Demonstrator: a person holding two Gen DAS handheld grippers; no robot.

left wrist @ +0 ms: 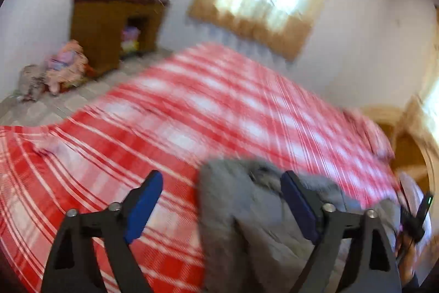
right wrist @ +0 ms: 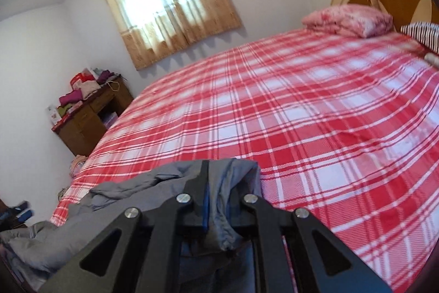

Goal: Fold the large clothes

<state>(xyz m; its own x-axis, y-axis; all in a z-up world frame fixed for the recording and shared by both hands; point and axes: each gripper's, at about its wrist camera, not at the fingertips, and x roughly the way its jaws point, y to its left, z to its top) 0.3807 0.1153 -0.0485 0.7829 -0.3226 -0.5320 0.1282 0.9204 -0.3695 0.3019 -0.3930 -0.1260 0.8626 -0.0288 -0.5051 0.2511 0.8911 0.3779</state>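
While right tongs [right wrist: 216, 183] pinch it, grey garment [right wrist: 109, 199] trails left.

Plaid bed [right wrist: 315, 106] — grey garment [right wrist: 115, 199], pillow [right wrist: 348, 18].

Left gripper [left wrist: 221, 184]: two black angular fingers with triangular cut-outs, blue pads [left wrist: 144, 206] on the inner faces, four silver round-head screws across the lower frame. Right gripper [right wrist: 216, 177]: same black build, same triangular cut-outs, four silver screws, a blue strip (only its edge shows) along one finger at lower centre.
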